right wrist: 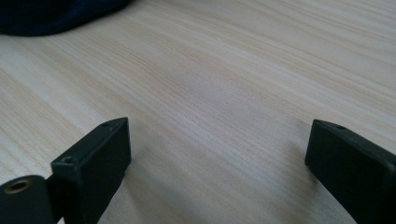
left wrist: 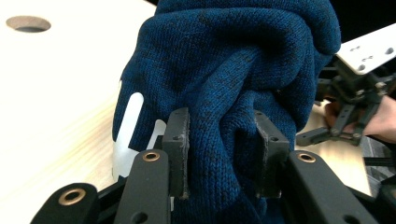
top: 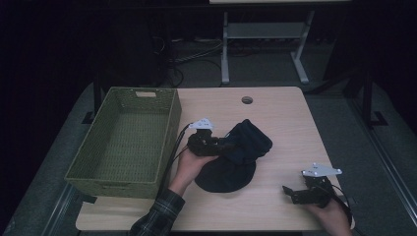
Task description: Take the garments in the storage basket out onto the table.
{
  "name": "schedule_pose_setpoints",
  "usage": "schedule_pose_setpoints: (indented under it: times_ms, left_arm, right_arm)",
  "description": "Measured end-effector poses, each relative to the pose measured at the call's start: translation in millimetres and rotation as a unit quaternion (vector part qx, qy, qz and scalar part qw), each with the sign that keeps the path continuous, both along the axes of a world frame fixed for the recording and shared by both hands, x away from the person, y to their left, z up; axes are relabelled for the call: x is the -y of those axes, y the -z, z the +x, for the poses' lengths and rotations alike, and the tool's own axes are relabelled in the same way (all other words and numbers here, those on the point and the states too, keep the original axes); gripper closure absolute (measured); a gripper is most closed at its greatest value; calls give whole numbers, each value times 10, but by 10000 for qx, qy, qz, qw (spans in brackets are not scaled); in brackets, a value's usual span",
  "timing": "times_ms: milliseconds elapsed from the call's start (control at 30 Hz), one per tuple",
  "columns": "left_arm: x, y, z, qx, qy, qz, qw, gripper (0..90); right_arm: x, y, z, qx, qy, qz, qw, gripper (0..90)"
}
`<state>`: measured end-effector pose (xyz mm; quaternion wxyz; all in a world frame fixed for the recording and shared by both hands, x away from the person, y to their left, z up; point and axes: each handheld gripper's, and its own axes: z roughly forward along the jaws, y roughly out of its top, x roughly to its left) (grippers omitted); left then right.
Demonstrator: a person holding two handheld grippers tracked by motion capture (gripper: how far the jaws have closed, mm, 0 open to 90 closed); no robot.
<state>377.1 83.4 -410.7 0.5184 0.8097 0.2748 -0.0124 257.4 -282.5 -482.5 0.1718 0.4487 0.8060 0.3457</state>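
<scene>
Your left gripper [left wrist: 222,158] is pinching the dark blue knit garment [left wrist: 233,79].
Bunched folds are hiding its shape; your right gripper [right wrist: 217,163] is hovering wide open, empty, over the worktop [right wrist: 224,79].

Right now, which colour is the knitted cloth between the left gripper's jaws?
Dark blue; the knitted cloth shows best in the left gripper view.

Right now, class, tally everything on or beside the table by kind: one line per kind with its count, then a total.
Dark blue knitted garment: 1, a fold of it clamped by the left gripper
Green woven basket: 1
Hand-held grippers: 2, with the right gripper open over bare table
Total: 4
</scene>
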Motion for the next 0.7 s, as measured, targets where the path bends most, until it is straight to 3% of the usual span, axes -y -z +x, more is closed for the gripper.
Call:
schedule_pose_setpoints:
  times_ms: [233, 367, 467, 567, 700]
  left_arm:
    - [-15, 117, 80, -85, -126, 181, 9997, 628]
    - [-30, 132, 88, -142, -166, 161, 9996, 576]
    - [-50, 89, 72, -139, -201, 143, 9996, 466]
    - [-78, 13, 31, -5, -294, 149, 9995, 393]
    - [-118, -118, -49, 167, -333, 107, 9992, 355]
  right_arm:
    - [1, 1, 1, 6, -3, -11, 10000, 65]
    - [1, 1, 1, 7, -2, -12, 10000, 65]
    - [1, 1, 1, 5, -1, -11, 10000, 65]
    - [1, 1, 1, 6, -2, -12, 10000, 66]
    - [1, 1, 1, 6, -1, -12, 10000, 65]
